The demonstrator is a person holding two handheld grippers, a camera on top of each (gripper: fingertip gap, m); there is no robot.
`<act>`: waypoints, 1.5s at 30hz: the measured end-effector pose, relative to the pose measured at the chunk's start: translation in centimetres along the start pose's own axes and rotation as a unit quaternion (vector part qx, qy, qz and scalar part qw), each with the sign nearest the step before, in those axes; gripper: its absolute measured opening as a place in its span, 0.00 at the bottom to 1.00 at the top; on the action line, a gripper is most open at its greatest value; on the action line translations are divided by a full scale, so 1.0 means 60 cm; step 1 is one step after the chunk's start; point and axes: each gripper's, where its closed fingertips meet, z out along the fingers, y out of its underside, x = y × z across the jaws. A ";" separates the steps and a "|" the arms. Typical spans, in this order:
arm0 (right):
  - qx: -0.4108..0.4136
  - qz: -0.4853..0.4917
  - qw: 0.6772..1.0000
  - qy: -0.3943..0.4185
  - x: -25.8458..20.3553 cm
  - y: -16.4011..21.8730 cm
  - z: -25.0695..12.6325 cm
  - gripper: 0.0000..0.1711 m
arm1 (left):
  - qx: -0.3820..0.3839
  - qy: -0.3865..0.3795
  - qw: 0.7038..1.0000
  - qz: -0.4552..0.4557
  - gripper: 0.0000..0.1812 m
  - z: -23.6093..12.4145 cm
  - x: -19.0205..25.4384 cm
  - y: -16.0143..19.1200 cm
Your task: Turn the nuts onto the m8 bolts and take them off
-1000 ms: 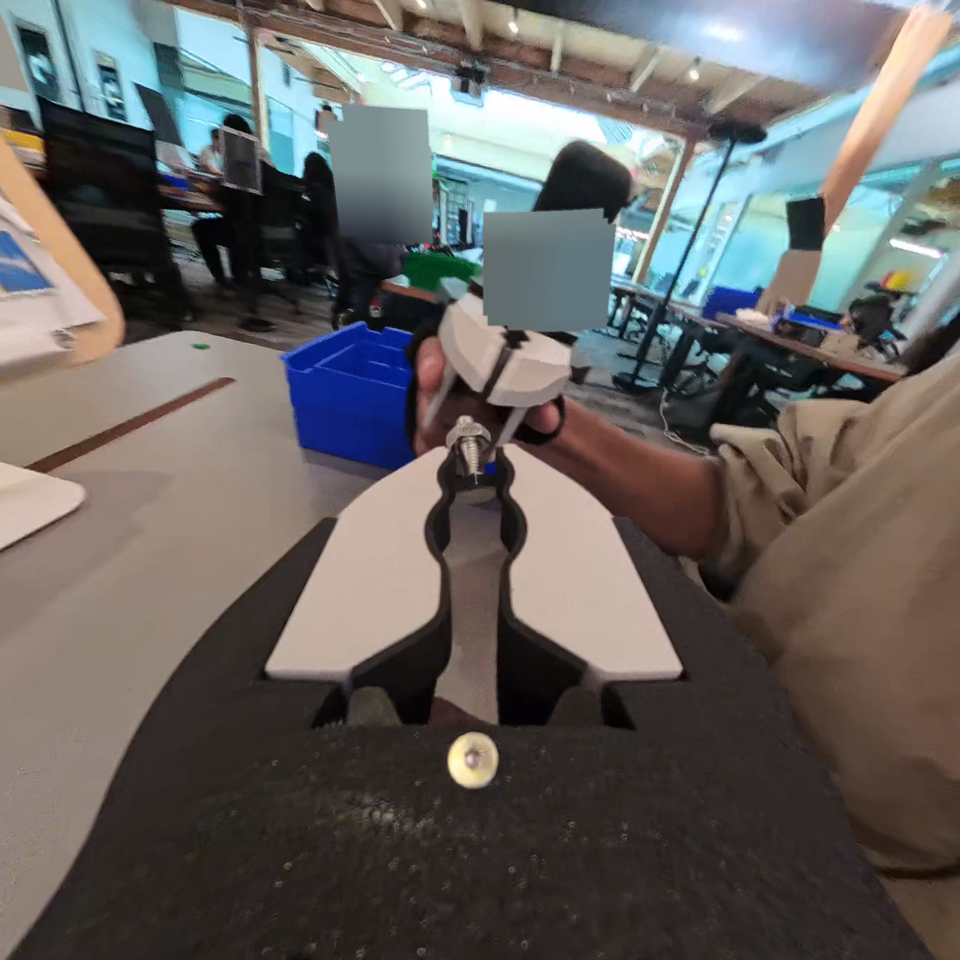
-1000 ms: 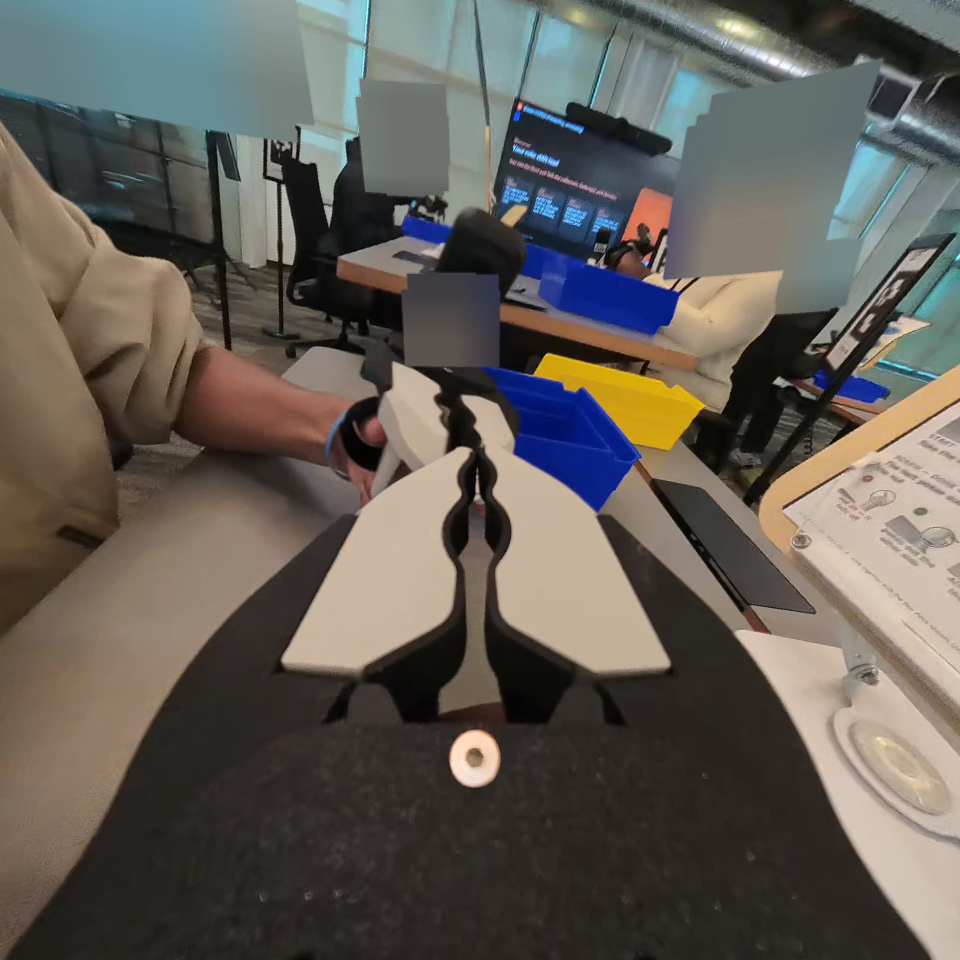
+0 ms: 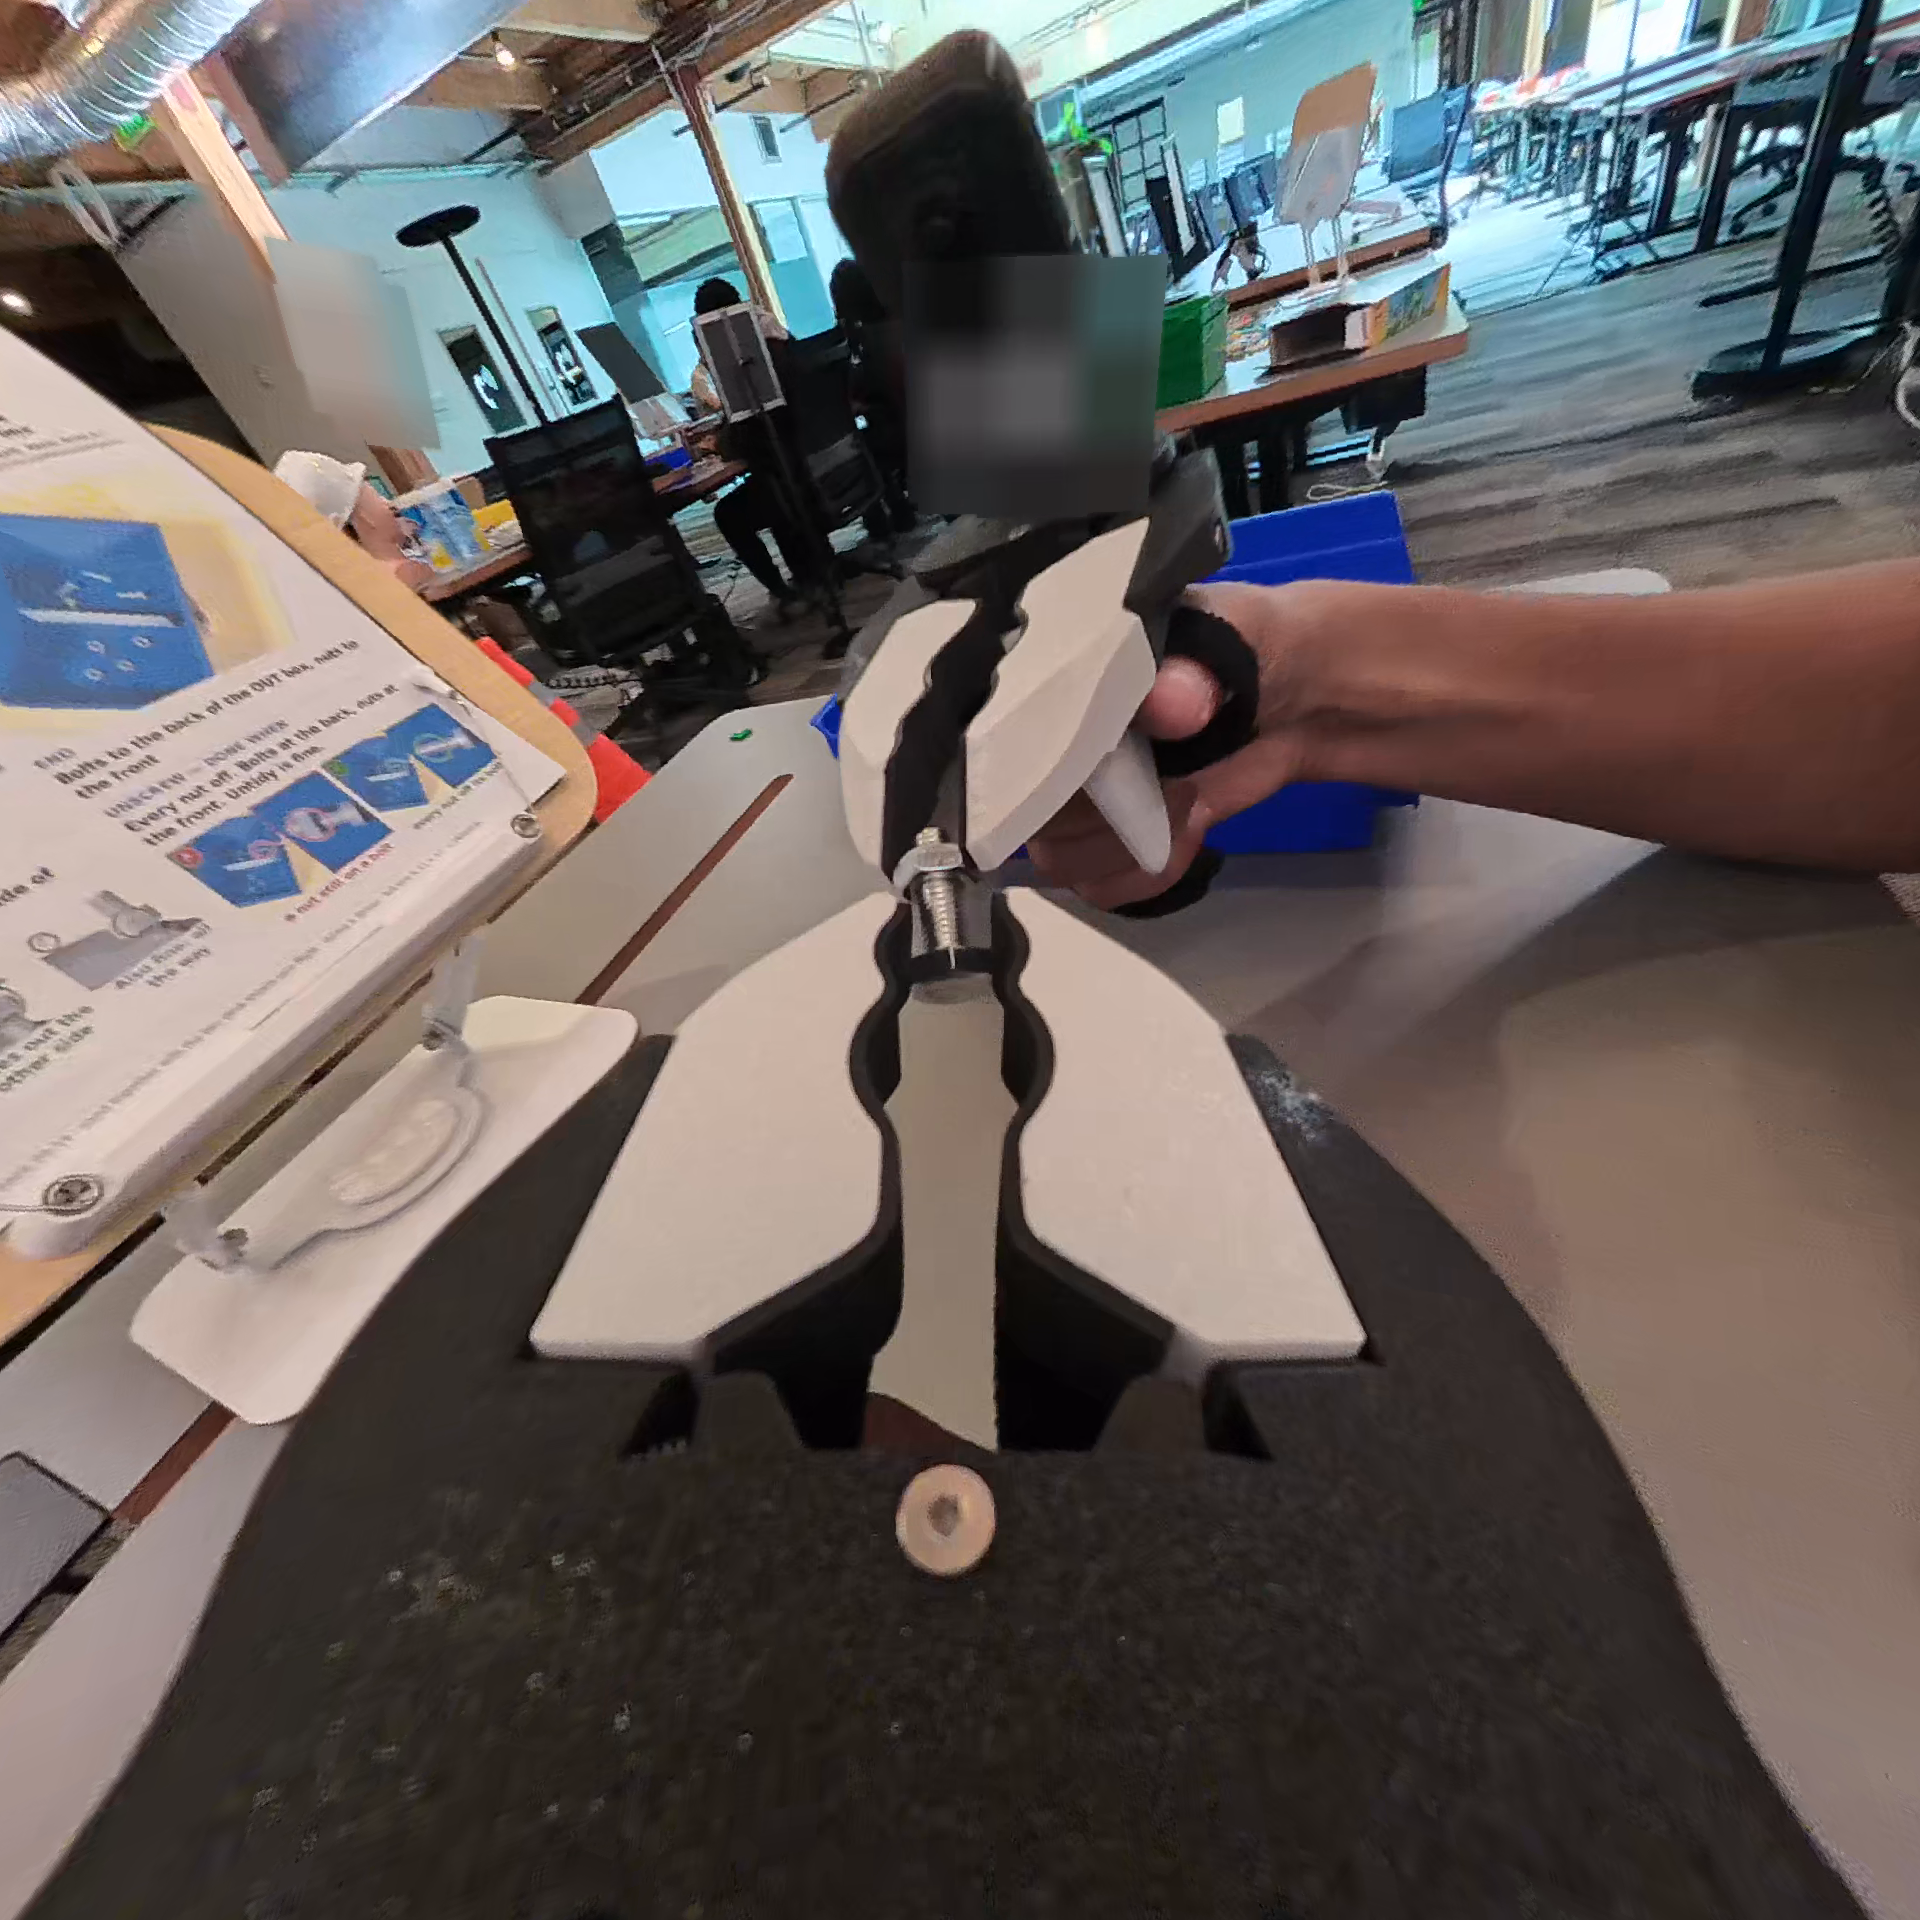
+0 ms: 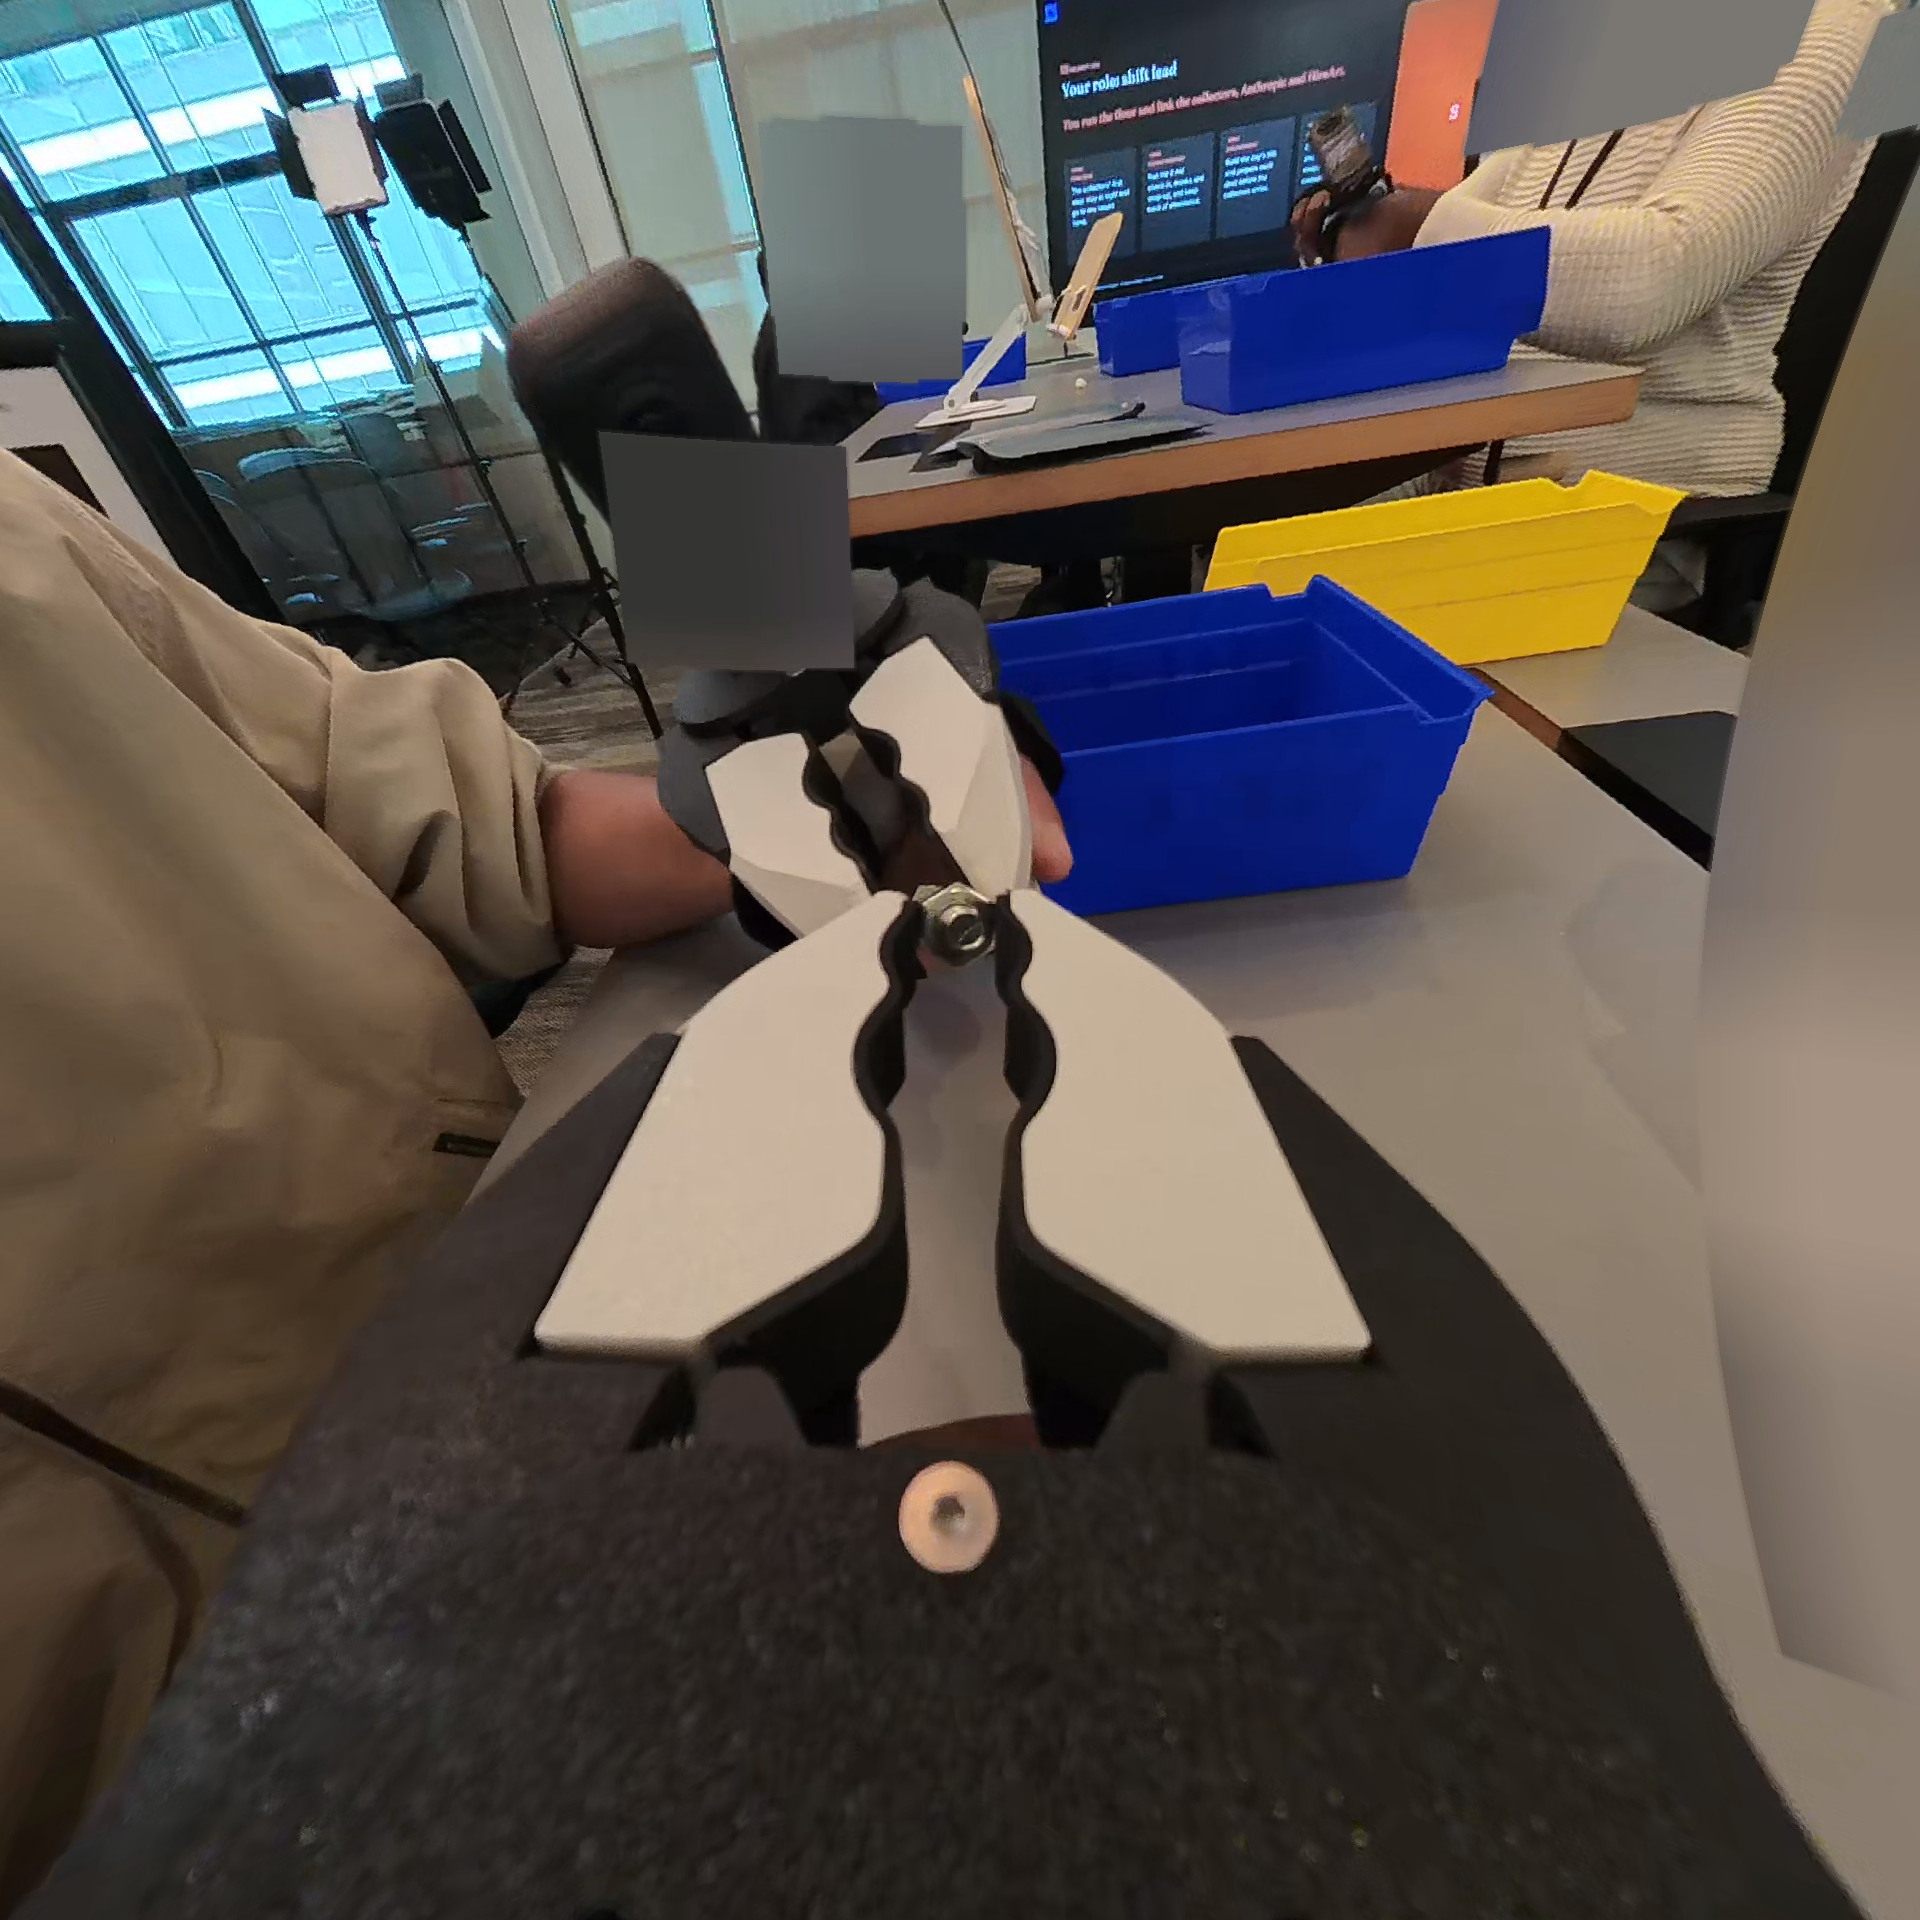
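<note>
Steel hex nut sits near the threaded bolt's tip, frame centre: left hand-held gripper clamps the bolt, right hand-held gripper pinches the nut; turning seems unfinished.

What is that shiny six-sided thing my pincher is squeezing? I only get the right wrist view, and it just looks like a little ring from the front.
Observer: It's a nut. The left wrist view shows it from the side, near the far end of a threaded bolt, with bare threads below it.
Operator: Who holds the bolt so it doesn't fall?
Observer: The left gripper is shut on the bolt's lower end and points it up into your right gripper.
</note>
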 end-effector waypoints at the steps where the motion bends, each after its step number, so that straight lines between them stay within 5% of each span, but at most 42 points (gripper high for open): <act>1: 0.002 0.000 1.000 0.000 0.000 -0.002 -0.001 0.08 | 0.006 -0.005 1.000 -0.001 0.08 0.000 -0.002 -0.003; 8: 0.004 -0.026 1.000 0.005 -0.005 -0.007 -0.001 0.07 | 0.023 -0.006 1.000 -0.006 0.08 -0.002 0.000 -0.006; 15: -0.006 -0.053 0.998 0.029 0.003 -0.009 -0.011 0.07 | -0.035 0.023 0.998 -0.047 0.26 0.005 -0.003 0.029; 24: -0.154 -0.160 0.970 0.095 0.004 0.035 -0.004 0.07 | -0.119 0.036 0.992 0.007 0.19 0.007 0.012 0.069; 31: -0.192 -0.179 0.960 0.094 -0.001 0.052 0.003 0.07 | -0.130 0.046 0.990 0.011 0.12 0.009 0.019 0.078; 40: -0.137 -0.157 0.973 0.103 0.006 0.029 0.000 0.08 | -0.100 0.027 0.995 -0.001 0.08 0.006 0.006 0.056; 45: -0.064 -0.091 0.988 0.110 0.020 0.002 -0.004 0.21 | -0.074 -0.002 0.997 -0.009 0.08 0.006 -0.013 0.043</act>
